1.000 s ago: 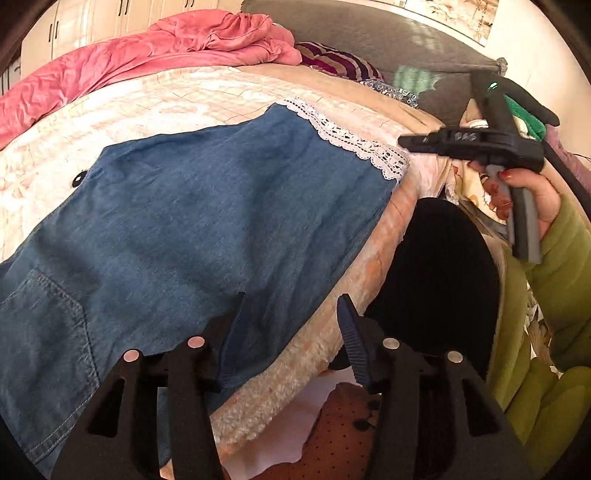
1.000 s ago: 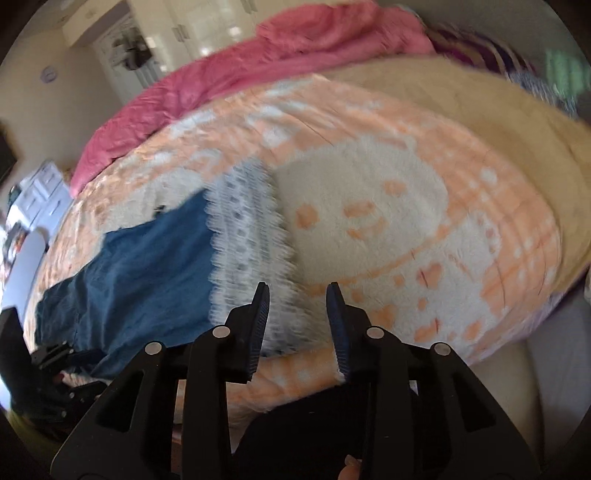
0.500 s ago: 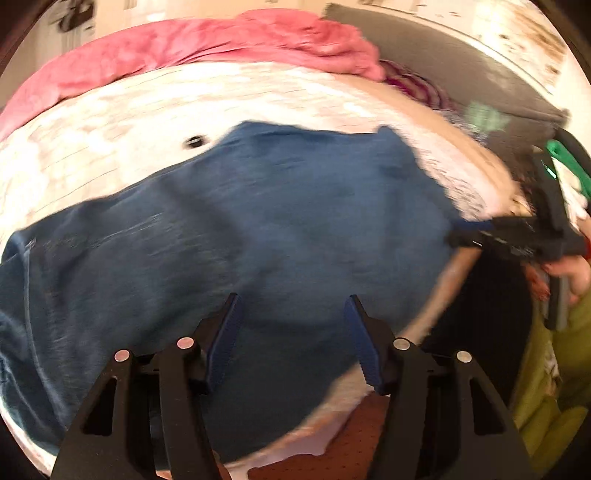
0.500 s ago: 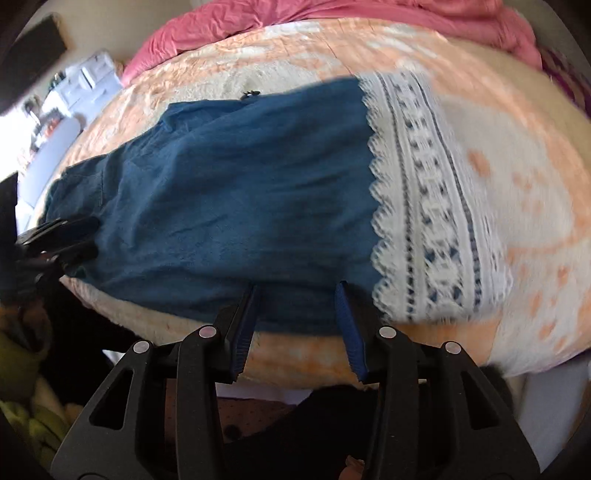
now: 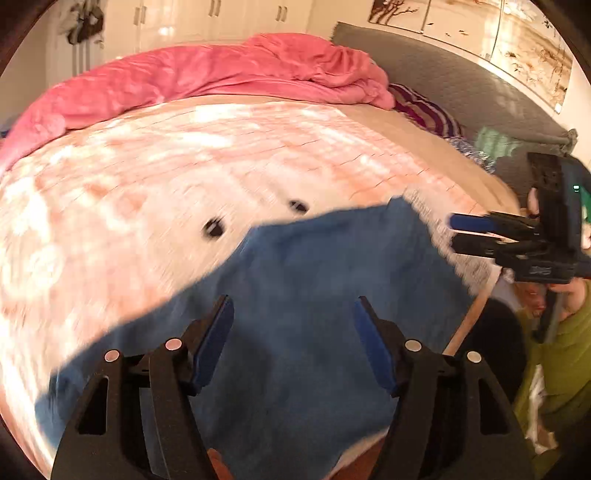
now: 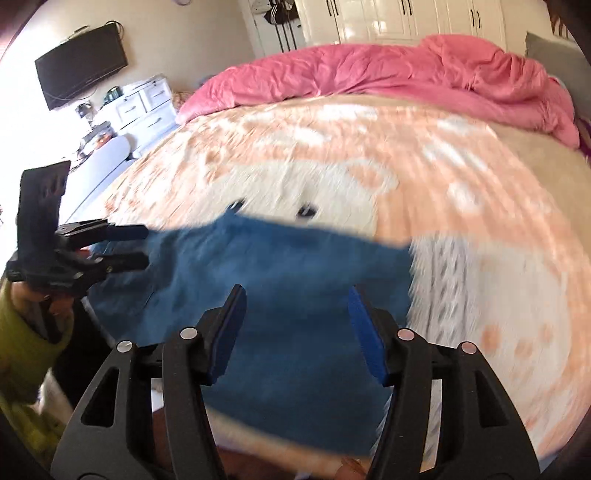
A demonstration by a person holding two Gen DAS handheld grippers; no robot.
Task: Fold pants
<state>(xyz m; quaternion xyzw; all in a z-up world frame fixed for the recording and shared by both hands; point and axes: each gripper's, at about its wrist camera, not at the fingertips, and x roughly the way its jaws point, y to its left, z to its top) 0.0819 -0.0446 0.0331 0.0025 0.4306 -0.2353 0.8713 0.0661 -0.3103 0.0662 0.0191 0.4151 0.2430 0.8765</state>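
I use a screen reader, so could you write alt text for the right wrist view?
Blue pants with a lace hem lie on a peach blanket, seen between the open right tool. The left tool, also open, sits over their left end. A pink duvet is bunched behind.

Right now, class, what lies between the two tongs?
Blue denim pants on the blanket span the stretch between left tongs and right tongs, shown in the right wrist view.

Matt blue denim pants (image 5: pixel 306 295) with white lace trim (image 6: pixel 443 295). Fluffy peach-and-cream fleece blanket (image 5: pixel 147 192). Crumpled pink cloth duvet (image 5: pixel 221 81), far. Glossy white cabinet doors (image 6: pixel 388 18). Matt black plastic left gripper (image 5: pixel 291 339), blue ribbed pads (image 5: pixel 212 343), shiny metal pins.
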